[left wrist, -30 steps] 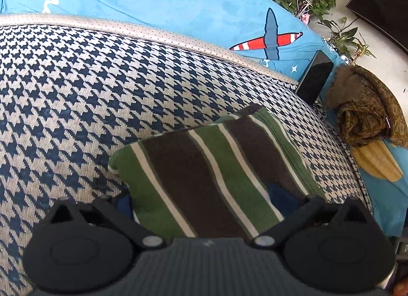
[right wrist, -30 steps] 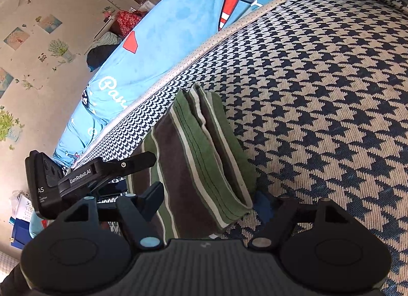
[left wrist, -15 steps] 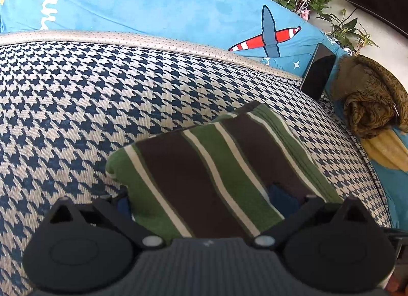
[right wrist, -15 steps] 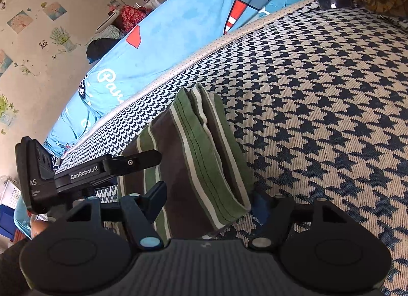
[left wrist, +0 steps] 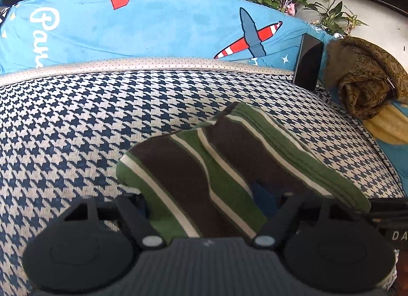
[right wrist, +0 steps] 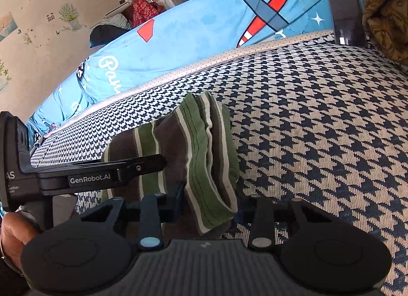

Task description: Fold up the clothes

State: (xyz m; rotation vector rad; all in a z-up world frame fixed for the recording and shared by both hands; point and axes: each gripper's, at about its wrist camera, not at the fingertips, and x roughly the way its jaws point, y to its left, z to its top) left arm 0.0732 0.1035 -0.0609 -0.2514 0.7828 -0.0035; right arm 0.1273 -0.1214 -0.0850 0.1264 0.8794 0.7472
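Closing both grippers, left gripper (left wrist: 207,209) and right gripper (right wrist: 207,200), onto the folded striped garment (left wrist: 224,168), I grasp its near edge to lift it off the houndstooth cushion (left wrist: 76,122).

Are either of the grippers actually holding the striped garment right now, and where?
Both grippers have just been closing on the folded striped garment: the left gripper at its near edge, the right gripper at its open end. Firm pinching cannot be told.
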